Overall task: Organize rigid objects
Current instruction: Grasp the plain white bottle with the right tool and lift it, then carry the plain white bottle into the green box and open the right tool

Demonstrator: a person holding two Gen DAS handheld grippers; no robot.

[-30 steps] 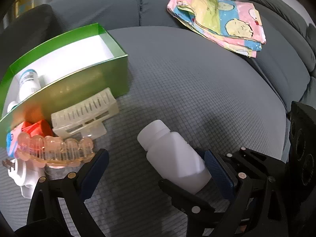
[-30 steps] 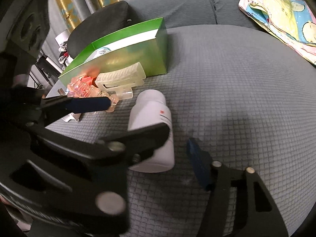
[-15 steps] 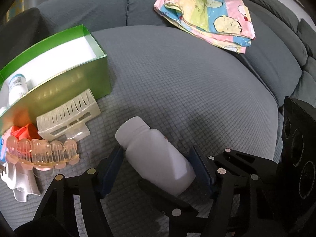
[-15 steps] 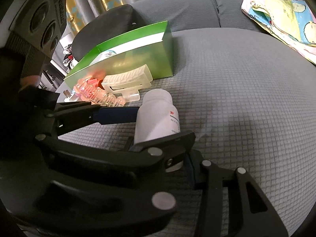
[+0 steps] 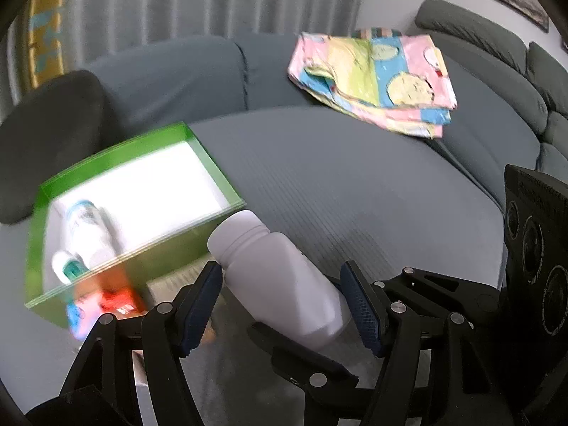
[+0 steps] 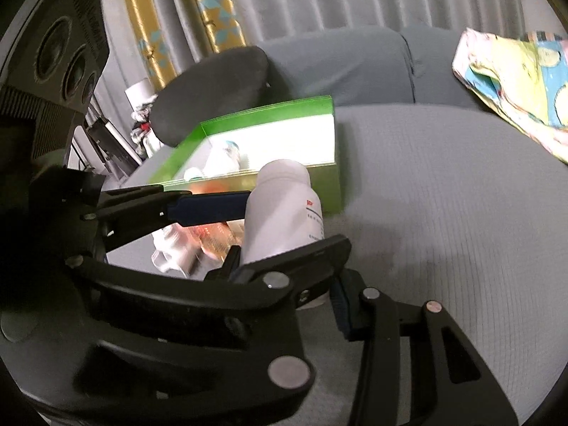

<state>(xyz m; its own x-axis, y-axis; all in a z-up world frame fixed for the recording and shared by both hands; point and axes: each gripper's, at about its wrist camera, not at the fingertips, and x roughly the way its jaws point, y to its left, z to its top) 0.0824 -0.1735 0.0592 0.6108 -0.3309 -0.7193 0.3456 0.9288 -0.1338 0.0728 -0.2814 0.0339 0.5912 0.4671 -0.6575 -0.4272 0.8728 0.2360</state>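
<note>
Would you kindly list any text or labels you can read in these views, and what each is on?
None can be read.
White bottle: red mark and fine print, too small and blurred.
Bottle in the green box: teal label, blurred.
Red packet: blurred print.

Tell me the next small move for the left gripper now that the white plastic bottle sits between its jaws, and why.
Probably carry the white plastic bottle forward-left over the open green cardboard box, then release. The left gripper has its jaws on either side of the bottle, which appears lifted off the grey sofa cushion, and the box's white floor shows free space beside the bottles already inside.
</note>
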